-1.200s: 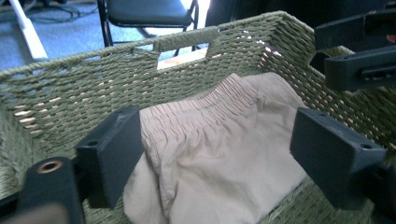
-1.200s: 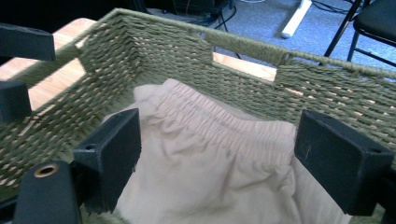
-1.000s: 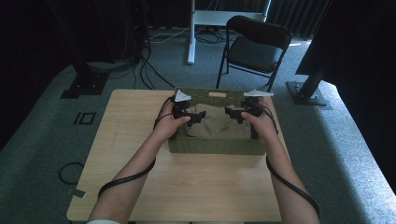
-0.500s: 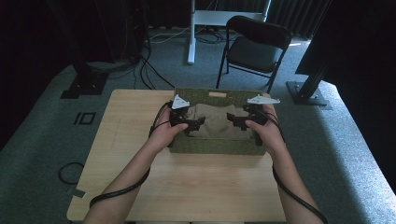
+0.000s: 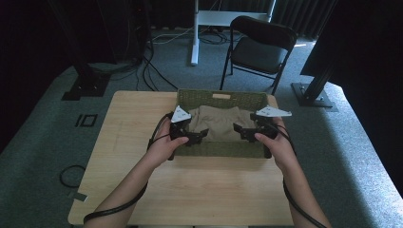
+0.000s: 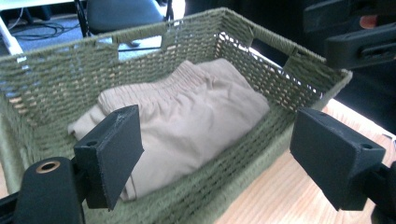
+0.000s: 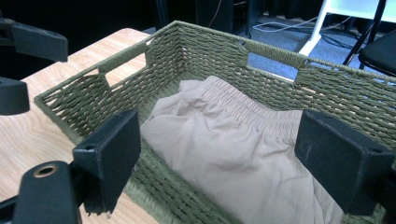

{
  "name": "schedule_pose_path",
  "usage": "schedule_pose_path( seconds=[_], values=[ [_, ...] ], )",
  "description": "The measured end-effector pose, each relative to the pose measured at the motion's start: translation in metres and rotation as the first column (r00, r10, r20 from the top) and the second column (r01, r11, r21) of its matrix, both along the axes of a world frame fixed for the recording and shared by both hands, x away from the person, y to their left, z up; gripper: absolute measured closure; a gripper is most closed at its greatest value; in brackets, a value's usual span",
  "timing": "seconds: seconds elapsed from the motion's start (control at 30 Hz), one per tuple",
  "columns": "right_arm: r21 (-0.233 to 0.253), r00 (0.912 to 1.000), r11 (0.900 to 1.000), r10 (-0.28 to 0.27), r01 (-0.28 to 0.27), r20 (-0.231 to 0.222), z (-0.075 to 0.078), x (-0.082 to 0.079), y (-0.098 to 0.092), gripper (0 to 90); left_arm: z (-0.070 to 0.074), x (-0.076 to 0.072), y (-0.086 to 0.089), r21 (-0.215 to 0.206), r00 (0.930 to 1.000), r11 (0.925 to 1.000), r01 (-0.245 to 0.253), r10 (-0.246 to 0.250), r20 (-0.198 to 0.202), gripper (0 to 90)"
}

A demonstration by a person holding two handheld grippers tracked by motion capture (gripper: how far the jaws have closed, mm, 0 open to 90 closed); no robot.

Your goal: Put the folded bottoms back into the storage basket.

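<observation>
A green woven basket (image 5: 221, 99) sits on the far half of a wooden table (image 5: 190, 185). Its long side runs left to right, along the far edge of the table. Inside the basket lies a folded tan cloth (image 5: 216, 122). The cloth's stretchy band lies toward the far wall of the basket, and the smooth folded part lies toward the near wall. The cloth fills most of the basket floor and sits lower than the walls.

The left gripper (image 5: 198, 135) hangs over the near left part of the basket. Its jaws are wide apart and hold nothing. In the left gripper view, one jaw is over the cloth and the other is outside the near wall, over the table. The right gripper (image 5: 240, 131) hangs over the near right part of the basket. Its jaws are wide apart too, and nothing is between them. The two grippers point at each other across the cloth, with a gap between them.

The basket walls stand all around the cloth, so the open way in is from above. Each wall has a handle hole near the top. The table in front of the basket is bare wood. A black chair (image 5: 259, 47) stands on the floor behind the basket, well apart from it.
</observation>
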State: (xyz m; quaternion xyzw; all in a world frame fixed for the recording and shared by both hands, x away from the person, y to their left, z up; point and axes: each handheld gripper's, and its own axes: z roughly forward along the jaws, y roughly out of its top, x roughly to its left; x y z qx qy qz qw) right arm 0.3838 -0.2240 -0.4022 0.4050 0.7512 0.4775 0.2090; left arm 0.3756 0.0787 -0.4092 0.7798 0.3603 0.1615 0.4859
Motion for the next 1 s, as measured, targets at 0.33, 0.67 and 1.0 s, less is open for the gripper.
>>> schedule_pose_path(
  seconds=[0.33, 0.67, 1.0],
  values=[
    [0.029, 0.9991, 0.999, 0.037, -0.037, 0.019, -0.011, -0.026, -0.004, 13.9, -0.01, -0.027, 0.006, 0.01, 0.9997, 0.9997, 0.023, -0.023, 0.013, 17.8],
    [0.036, 0.9985, 0.998, 0.05, -0.051, 0.022, -0.026, -0.05, -0.004, 14.0, -0.016, -0.057, 0.0, 0.039, 0.9945, 0.9942, 0.1, -0.101, 0.027, 17.8],
    [-0.006, 0.9978, 0.998, 0.061, -0.061, 0.024, -0.051, -0.067, -0.01, 14.1, -0.038, -0.067, 0.006, 0.041, 0.9947, 0.9938, 0.103, -0.103, -0.004, 17.9]
  ],
)
